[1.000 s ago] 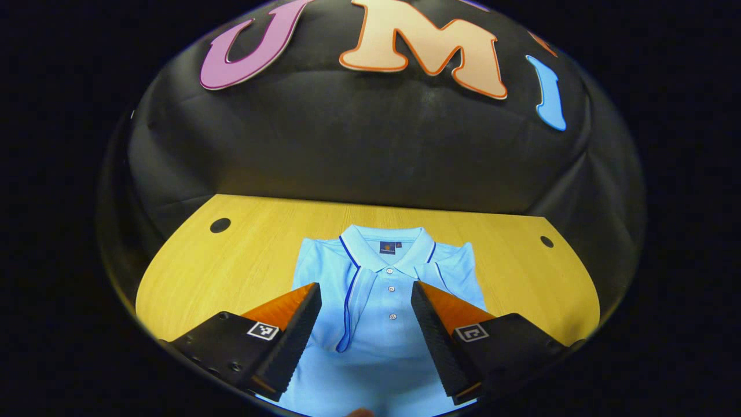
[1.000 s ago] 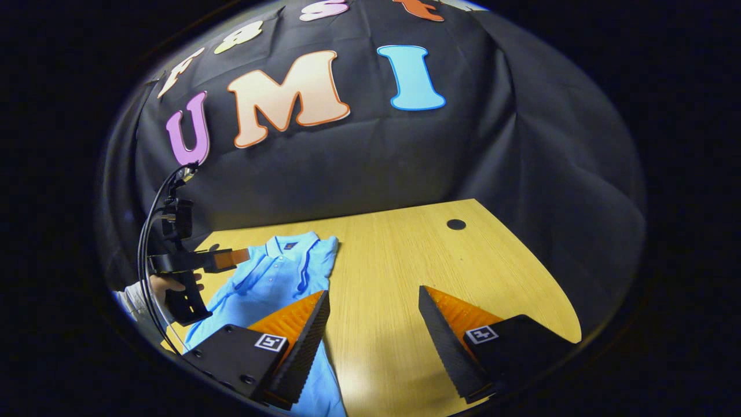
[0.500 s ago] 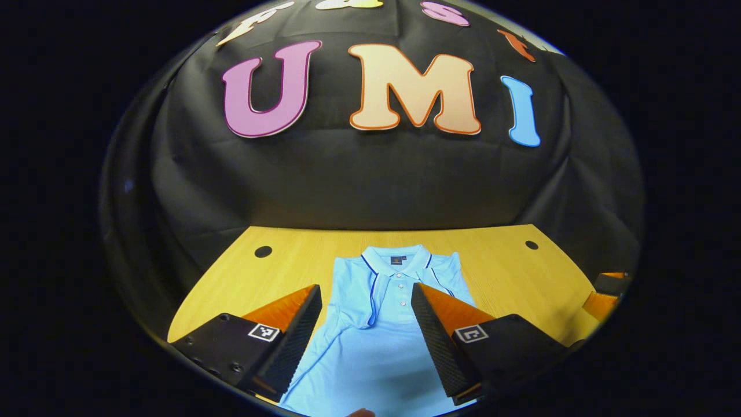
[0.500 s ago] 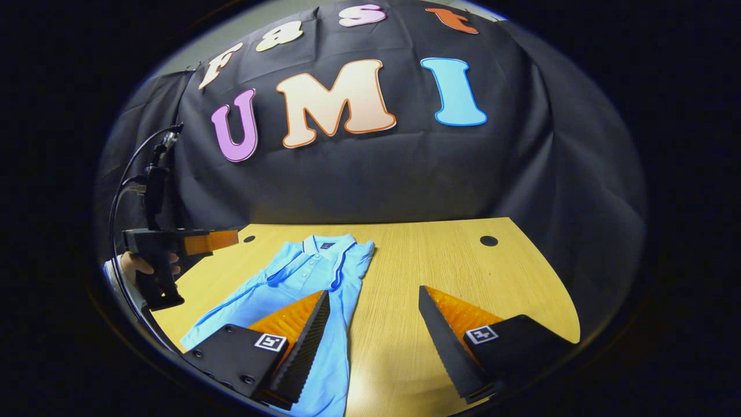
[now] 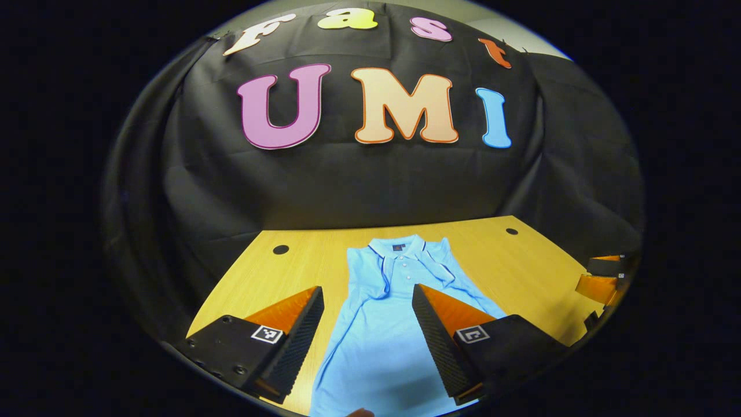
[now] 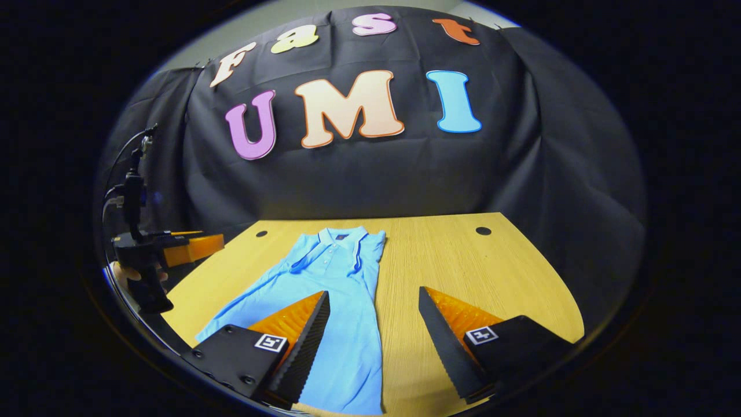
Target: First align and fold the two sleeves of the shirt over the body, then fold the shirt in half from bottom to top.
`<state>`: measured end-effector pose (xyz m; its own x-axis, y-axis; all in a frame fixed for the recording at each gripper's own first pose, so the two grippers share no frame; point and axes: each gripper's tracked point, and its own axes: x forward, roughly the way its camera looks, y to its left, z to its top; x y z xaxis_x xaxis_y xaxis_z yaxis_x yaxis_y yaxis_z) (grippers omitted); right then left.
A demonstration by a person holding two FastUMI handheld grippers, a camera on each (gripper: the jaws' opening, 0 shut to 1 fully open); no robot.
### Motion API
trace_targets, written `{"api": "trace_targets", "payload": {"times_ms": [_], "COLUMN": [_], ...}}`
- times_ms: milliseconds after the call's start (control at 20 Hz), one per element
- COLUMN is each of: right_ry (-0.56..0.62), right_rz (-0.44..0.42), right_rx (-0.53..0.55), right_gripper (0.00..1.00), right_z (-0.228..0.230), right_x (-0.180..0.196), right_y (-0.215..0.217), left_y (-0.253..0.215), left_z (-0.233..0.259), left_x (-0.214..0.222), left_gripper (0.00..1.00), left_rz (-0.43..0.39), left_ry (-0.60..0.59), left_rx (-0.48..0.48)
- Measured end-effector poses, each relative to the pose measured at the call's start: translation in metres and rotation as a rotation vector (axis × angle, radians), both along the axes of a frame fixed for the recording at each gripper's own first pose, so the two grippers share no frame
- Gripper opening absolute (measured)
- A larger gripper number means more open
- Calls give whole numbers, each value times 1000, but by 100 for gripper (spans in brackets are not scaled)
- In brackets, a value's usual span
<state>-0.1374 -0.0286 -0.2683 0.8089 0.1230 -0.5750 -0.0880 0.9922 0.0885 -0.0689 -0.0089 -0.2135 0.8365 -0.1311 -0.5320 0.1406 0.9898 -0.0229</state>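
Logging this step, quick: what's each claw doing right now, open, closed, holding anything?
Left claw: open, holding nothing, above the shirt.
Right claw: open, holding nothing, over the shirt's edge and the table.

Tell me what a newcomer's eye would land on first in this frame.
The light blue polo shirt stands out first, lying flat and lengthwise on the yellow wooden table, collar toward the black cloth wall, with both sleeves folded over the body. The left gripper hovers open over its lower half, while the right gripper hangs open beside the shirt's edge.

Black claw (image 5: 366,336) bodies, square markers
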Motion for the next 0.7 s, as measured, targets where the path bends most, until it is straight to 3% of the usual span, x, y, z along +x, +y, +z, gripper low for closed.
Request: {"api": "trace_targets", "payload": {"times_ms": [250, 300, 450, 500, 550, 700], "right_ry": [26, 38, 69, 83, 98, 150], "right_rz": [8, 11, 16, 17, 16, 11], "right_rx": [-4, -9, -24, -29, -35, -51], "right_gripper": [96, 89, 89, 96, 89, 89], "right_z": [-9, -13, -27, -34, -40, -62], "right_x": [-35, -43, -63, -71, -78, -100], "right_y": [22, 25, 31, 32, 33, 34], "left_y": [23, 27, 32, 35, 37, 39], "left_z": [-20, -27, -46, -52, -58, -80], "left_x": [-59, -71, -99, -107, -113, -134], "left_gripper": [92, 93, 93, 94, 94, 94], "left_rz": [-20, -26, -36, -38, -38, -48], "left_ry": [68, 87, 136, 148, 161, 204], "left_rx": [10, 12, 17, 20, 27, 44]}}
